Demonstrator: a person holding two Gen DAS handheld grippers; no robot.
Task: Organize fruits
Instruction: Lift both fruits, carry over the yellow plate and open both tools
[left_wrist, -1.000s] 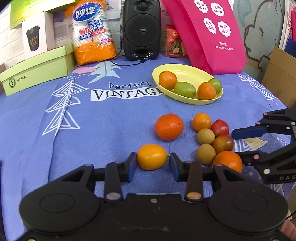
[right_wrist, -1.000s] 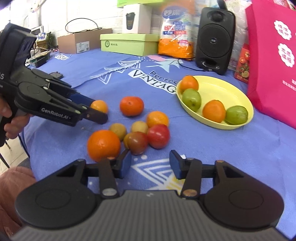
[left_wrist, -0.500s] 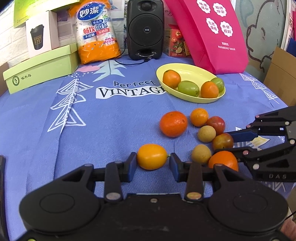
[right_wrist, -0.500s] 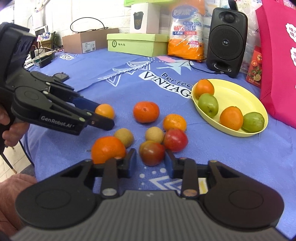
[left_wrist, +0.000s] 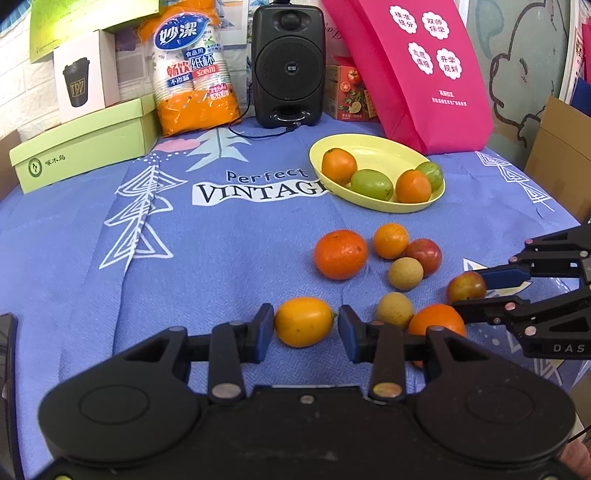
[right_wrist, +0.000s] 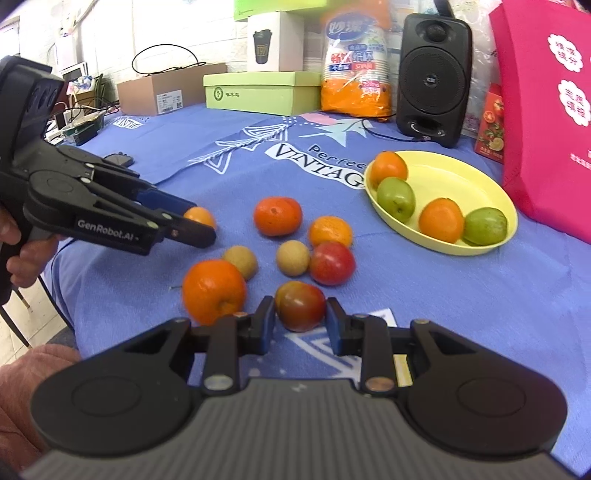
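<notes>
My left gripper (left_wrist: 306, 325) is shut on a yellow-orange kumquat (left_wrist: 303, 322), held just above the blue cloth; it also shows in the right wrist view (right_wrist: 199, 216). My right gripper (right_wrist: 300, 316) is shut on a dark red-green plum (right_wrist: 300, 305), which also shows in the left wrist view (left_wrist: 466, 287). Loose fruits lie between them: a big orange (right_wrist: 213, 290), two tan longans (right_wrist: 292, 257), a red plum (right_wrist: 332, 263), a tangerine (right_wrist: 277, 216) and a small orange (right_wrist: 329, 232). A yellow plate (right_wrist: 461, 173) holds two oranges and two green fruits.
At the back stand a black speaker (left_wrist: 288, 62), an orange pack of paper cups (left_wrist: 194, 70), a green box (left_wrist: 85, 144) and a pink bag (left_wrist: 421, 70). A cardboard box (left_wrist: 561, 147) is at the right edge. The speaker's cable (left_wrist: 258, 134) trails on the cloth.
My right gripper moved forward and shut on the dark plum, then drew it away from the pile. My left gripper kept its hold on the kumquat and lifted back slightly.
</notes>
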